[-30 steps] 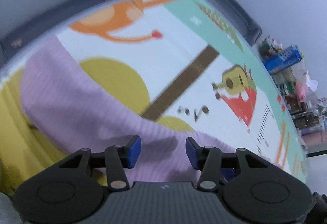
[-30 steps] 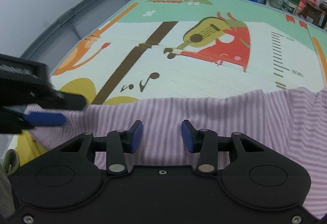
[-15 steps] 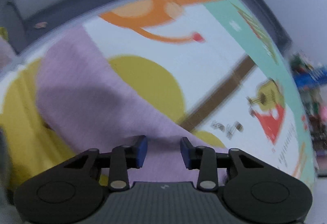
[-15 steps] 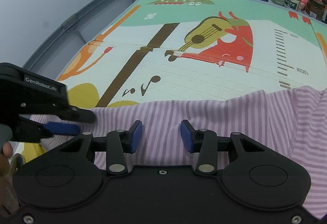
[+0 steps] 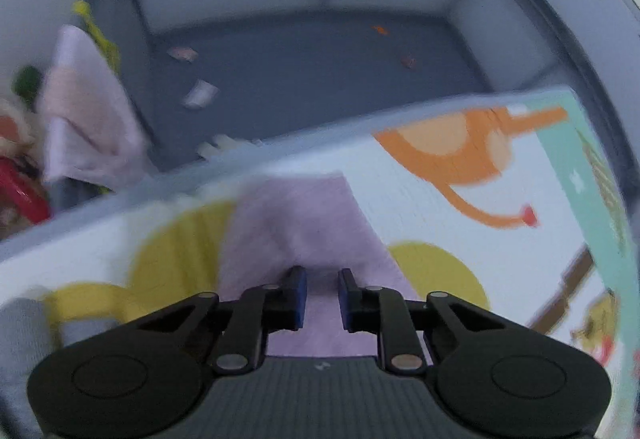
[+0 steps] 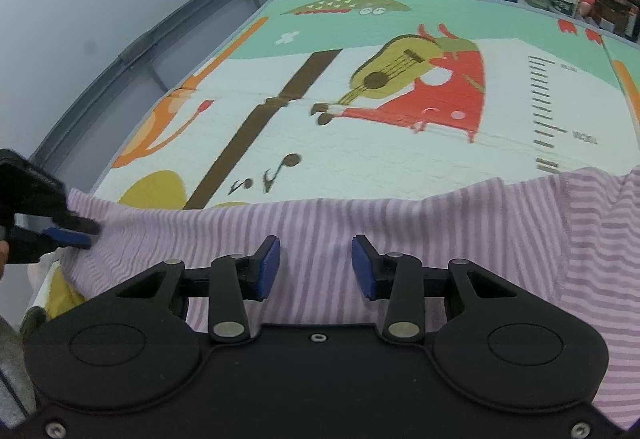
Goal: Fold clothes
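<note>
Your striped lilac garment [image 6: 400, 235] lies spread along the near edge of the picture-printed mat [image 6: 400, 111], not yet folded. Your left gripper [image 5: 322, 293] has just been closing its jaws around the garment's left corner. Your right gripper [image 6: 316, 265] hangs over the cloth, jaws apart, gripping nothing.
</note>
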Demonstrator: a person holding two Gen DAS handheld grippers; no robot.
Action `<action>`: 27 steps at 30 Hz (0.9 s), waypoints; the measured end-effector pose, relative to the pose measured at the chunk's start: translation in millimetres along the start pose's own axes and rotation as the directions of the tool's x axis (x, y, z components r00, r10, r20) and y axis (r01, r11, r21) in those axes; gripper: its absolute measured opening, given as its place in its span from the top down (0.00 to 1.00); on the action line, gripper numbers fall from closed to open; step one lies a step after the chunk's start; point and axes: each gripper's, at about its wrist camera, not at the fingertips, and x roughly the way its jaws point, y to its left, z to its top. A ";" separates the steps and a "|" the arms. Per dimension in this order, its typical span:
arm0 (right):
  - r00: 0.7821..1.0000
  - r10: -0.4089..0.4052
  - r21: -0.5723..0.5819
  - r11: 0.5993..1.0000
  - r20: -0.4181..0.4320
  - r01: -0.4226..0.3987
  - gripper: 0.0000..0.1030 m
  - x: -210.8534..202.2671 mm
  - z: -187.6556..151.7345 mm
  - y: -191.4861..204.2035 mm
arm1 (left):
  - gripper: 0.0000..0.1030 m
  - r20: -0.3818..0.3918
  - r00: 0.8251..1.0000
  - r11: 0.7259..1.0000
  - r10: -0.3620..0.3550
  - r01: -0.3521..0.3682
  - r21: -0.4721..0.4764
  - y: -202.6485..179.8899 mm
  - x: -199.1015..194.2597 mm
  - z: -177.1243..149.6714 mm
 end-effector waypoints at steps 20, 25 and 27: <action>0.995 -0.075 0.106 0.992 0.069 0.068 0.63 -85.3 -13.1 -60.1 | 0.44 0.044 0.980 0.918 -0.196 0.167 0.361 -65.5 -74.4 -89.8; 0.995 -0.101 0.084 0.992 0.026 0.099 0.63 -86.9 -50.4 -53.9 | 0.43 -0.052 0.973 0.837 -0.226 0.221 0.500 -97.2 -67.8 -145.6; 0.993 -0.119 0.075 0.990 -0.004 0.119 0.63 -81.3 -63.3 -49.0 | 0.43 -0.074 0.972 0.814 -0.221 0.226 0.535 -105.5 -62.8 -161.0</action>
